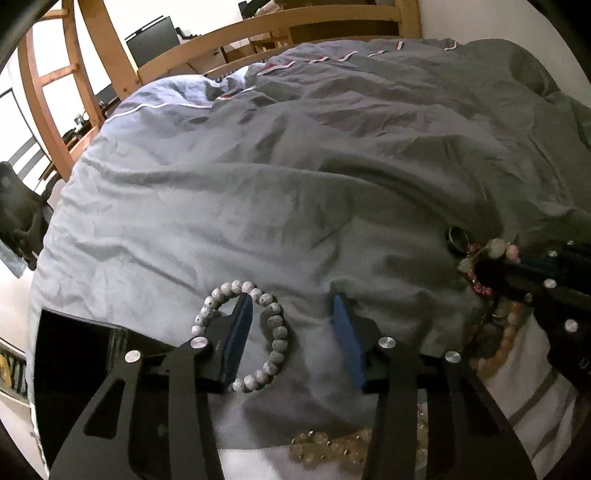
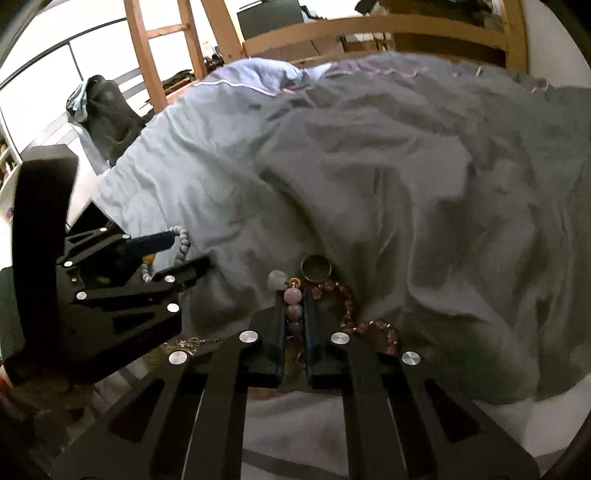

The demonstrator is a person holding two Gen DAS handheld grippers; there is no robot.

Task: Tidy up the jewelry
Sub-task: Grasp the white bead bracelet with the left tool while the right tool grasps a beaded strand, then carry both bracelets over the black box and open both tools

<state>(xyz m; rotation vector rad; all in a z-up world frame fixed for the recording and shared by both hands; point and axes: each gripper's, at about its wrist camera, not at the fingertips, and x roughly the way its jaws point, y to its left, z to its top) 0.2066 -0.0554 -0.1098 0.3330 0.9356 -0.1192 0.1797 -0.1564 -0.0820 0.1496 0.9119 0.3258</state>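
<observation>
A grey speckled bead bracelet (image 1: 275, 321) lies on the grey duvet (image 1: 258, 192). My left gripper (image 1: 293, 306) is open over it, with the left finger inside the loop; it also shows in the right wrist view (image 2: 177, 254). My right gripper (image 2: 294, 302) is shut on a pink bead bracelet (image 2: 293, 308); it also shows in the left wrist view (image 1: 491, 258). A metal ring (image 2: 316, 268) and a dark red bead bracelet (image 2: 354, 317) lie just ahead and to the right of it.
A black box (image 1: 77, 354) sits at the duvet's left edge. A clear bead bracelet (image 1: 328, 446) and a tan bead string (image 1: 502, 343) lie on white cloth near me. A wooden bed frame (image 1: 258, 29) stands behind.
</observation>
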